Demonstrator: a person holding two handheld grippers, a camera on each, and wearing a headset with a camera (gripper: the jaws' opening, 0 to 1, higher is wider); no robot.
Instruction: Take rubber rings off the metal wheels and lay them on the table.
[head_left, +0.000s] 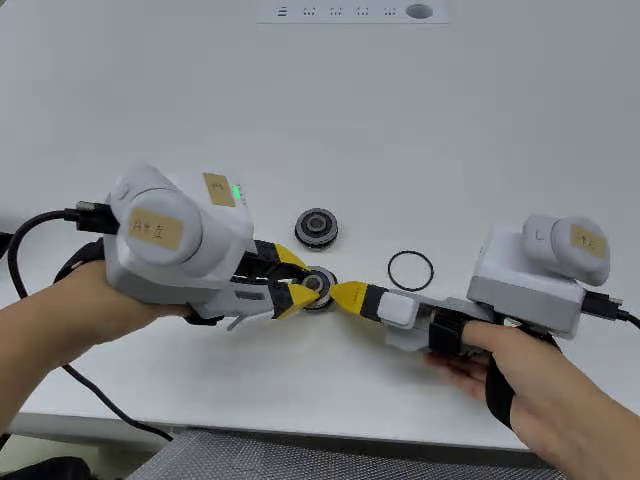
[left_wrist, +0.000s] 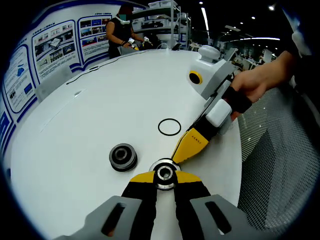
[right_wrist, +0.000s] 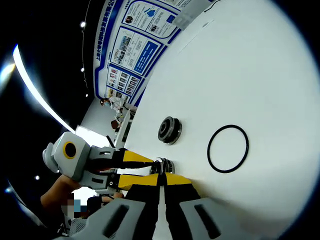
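Note:
A metal wheel (head_left: 319, 286) (left_wrist: 165, 173) (right_wrist: 163, 164) is held just above the white table, my left gripper (head_left: 303, 291) (left_wrist: 165, 178) shut on it from the left. My right gripper (head_left: 342, 294) (right_wrist: 160, 177) (left_wrist: 183, 152) comes in from the right with its yellow jaws pressed together at the wheel's rim, pinching its black rubber ring. A second wheel (head_left: 316, 227) (left_wrist: 123, 157) (right_wrist: 170, 129) with a dark ring around it lies flat further back. One loose rubber ring (head_left: 410, 270) (left_wrist: 169, 126) (right_wrist: 228, 148) lies on the table to the right.
A white socket panel (head_left: 350, 11) sits at the table's far edge. A black cable (head_left: 25, 250) runs off the left gripper toward the front edge. A person (left_wrist: 120, 25) stands far behind the table.

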